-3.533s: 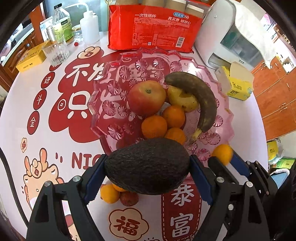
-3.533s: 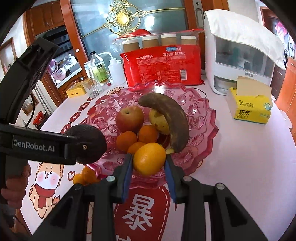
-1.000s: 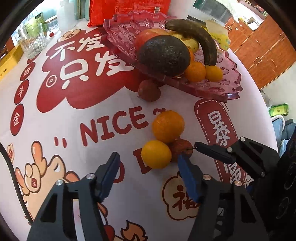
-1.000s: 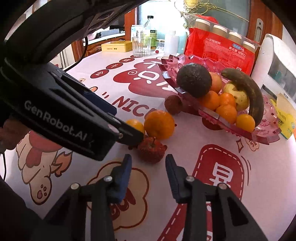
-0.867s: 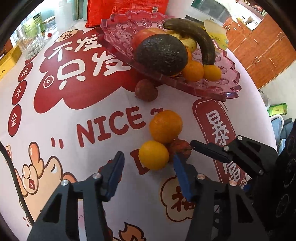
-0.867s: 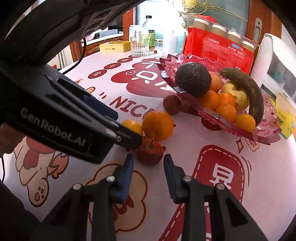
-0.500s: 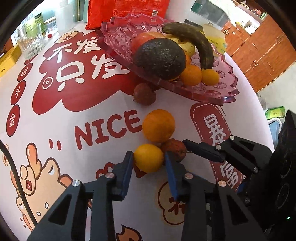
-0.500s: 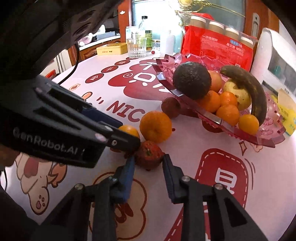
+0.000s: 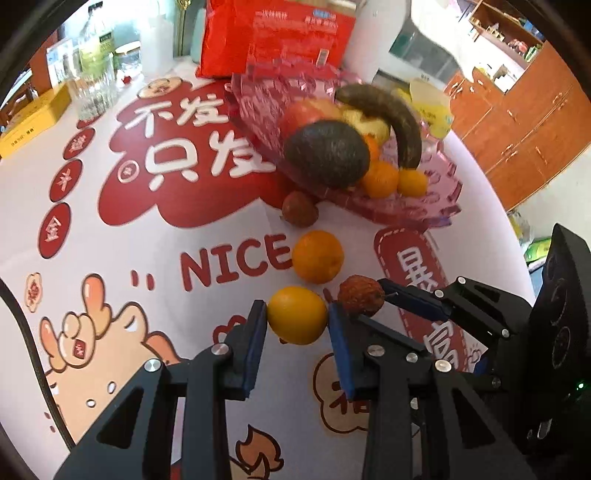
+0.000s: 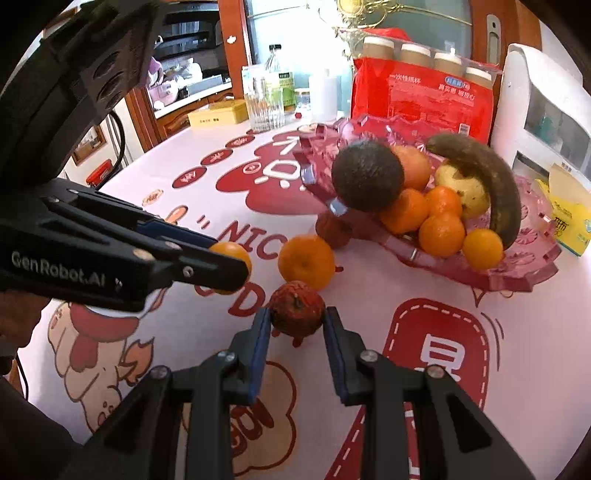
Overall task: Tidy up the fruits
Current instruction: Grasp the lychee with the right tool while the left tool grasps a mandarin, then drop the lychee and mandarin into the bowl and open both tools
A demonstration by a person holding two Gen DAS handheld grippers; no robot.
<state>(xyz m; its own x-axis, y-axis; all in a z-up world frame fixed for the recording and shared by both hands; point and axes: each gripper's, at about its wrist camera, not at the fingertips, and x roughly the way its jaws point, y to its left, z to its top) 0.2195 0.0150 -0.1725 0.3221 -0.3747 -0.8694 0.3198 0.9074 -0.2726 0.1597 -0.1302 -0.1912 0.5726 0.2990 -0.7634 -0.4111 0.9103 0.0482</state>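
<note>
My left gripper (image 9: pixel 297 319) is shut on a small orange (image 9: pixel 296 314) and holds it just above the tablecloth. My right gripper (image 10: pixel 296 323) is shut on a wrinkled red fruit (image 10: pixel 296 314), seen from the left wrist as the red fruit (image 9: pixel 360 297) right beside the orange. A bigger orange (image 9: pixel 317 256) and another red fruit (image 9: pixel 300 208) lie loose on the cloth before the pink fruit tray (image 9: pixel 417 206). The tray carries an avocado (image 9: pixel 327 153), a dark banana (image 9: pixel 391 122), an apple and several small oranges.
A red pack of paper cups (image 9: pixel 277 33) stands behind the tray. A glass (image 9: pixel 94 88), bottles and a yellow box (image 9: pixel 31 118) sit at the far left. A white appliance (image 10: pixel 546 118) and a yellow tissue box (image 10: pixel 570 218) are at the right.
Both grippers moved in on the loose fruits and shut, the left on the small orange, the right on the red fruit. The left one has lifted its orange slightly.
</note>
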